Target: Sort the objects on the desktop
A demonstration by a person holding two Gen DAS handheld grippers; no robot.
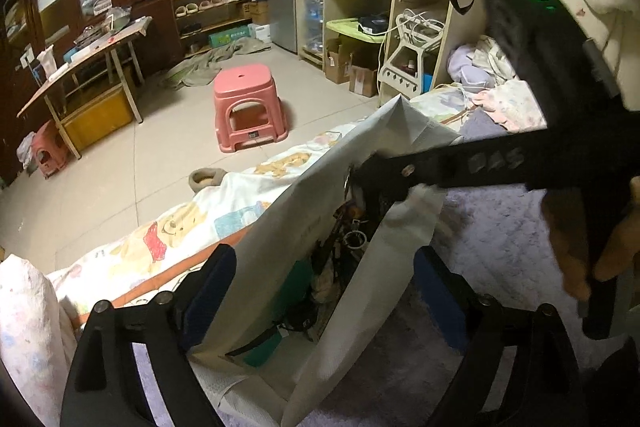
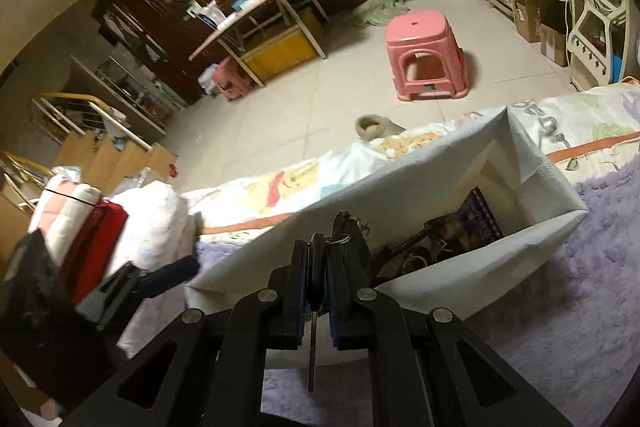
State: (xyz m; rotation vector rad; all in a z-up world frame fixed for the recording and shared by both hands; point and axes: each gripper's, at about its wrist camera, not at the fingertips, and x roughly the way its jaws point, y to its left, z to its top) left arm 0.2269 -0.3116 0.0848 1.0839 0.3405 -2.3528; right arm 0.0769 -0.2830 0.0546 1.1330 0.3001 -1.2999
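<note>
A key bunch (image 2: 320,267) is clamped in the right gripper (image 2: 316,291) above the white bag (image 2: 440,275); left gripper (image 1: 320,291) spread wide, empty. Release into the bag is judged next.

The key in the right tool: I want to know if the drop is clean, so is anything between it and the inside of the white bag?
Nothing visible blocks it. The right tool grips the key right above the white bag's open mouth, and the near edge sits below the key.
</note>
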